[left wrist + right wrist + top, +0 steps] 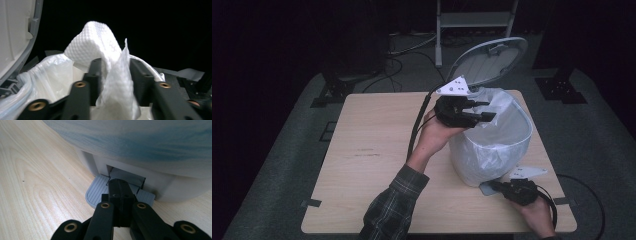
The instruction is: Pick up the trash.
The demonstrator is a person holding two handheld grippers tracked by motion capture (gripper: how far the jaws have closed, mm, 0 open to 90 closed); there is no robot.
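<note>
Paper towel (100, 45): white, embossed, crumpled; stands between the jaws of the left hand-held gripper (482, 111), long axis running up from the jaws and away from them, top fold curling over to one side; lower part hangs loose in the gap, and whether the pads press it cannot be told; jaws parted, the towel between them.

Pedal bin (492, 150): white, lined with a clear plastic bag (50, 75); directly under and ahead of the left hand-held gripper, its open mouth below the towel; lid (489, 60) raised, tilted back beyond the gripper, seen in the left gripper view as a pale wall close on one side; bag rim just beneath the jaws.

Pedal (97, 191): grey, ribbed, flat, jutting from the bin's base toward the right hand-held gripper (120, 187); that gripper clenched, jaws together, tips resting on the pedal.

Desk (372, 150): light wood; broad bare surface on the side of the left hand-held gripper away from the bin; the bin sits near the desk's right edge, the right hand-held gripper near the front corner.
</note>
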